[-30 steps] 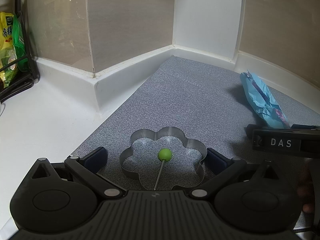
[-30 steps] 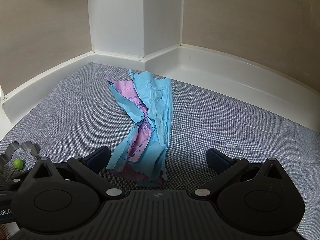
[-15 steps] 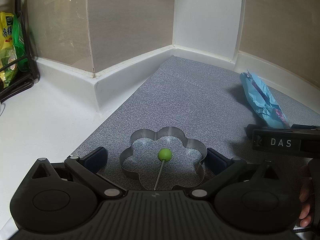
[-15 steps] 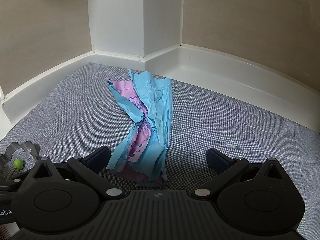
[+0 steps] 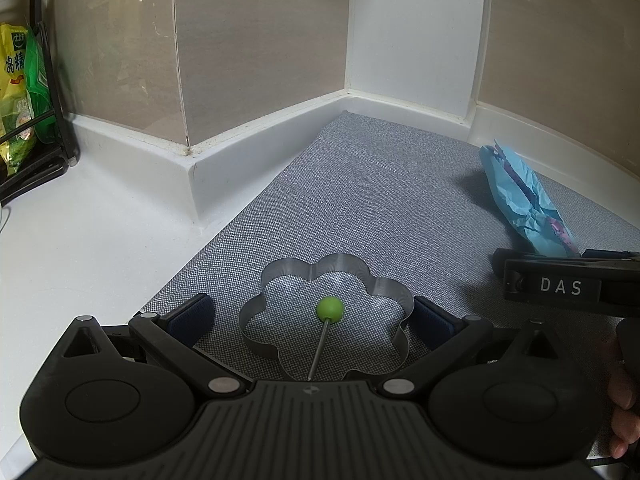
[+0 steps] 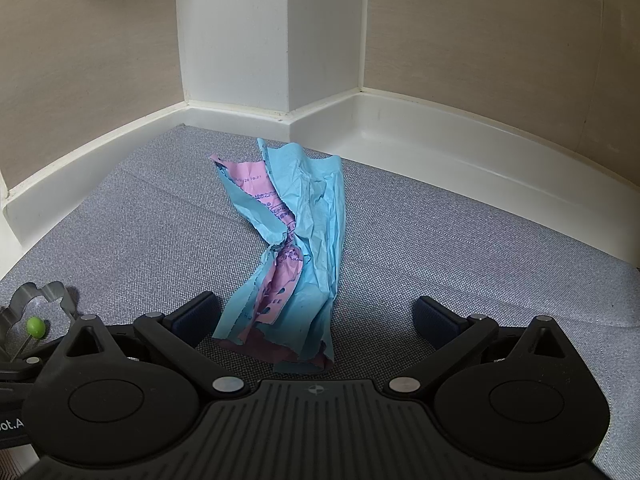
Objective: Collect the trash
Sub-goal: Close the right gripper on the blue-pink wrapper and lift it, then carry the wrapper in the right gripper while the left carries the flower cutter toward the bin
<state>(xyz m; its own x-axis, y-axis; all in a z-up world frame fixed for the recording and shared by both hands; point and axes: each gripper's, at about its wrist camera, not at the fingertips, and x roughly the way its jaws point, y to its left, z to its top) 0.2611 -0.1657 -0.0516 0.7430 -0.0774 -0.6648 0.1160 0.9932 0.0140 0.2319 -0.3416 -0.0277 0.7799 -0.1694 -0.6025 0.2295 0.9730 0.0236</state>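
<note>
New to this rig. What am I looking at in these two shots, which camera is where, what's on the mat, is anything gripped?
There is no robot arm. A person carries two hand-held grippers, each with a fisheye camera looking forward along its two fingers; the black shapes at the bottom of each picture are the tool itself.

The left hand-held gripper is open, with a flower-shaped metal ring with a green ball on a pin lying between its fingers on the grey mat.

The right hand-held gripper is open too, with the near end of a crumpled blue and pink paper wrapper between its fingers. Nothing is gripped.

Snack bags sit in a rack far left.
</note>
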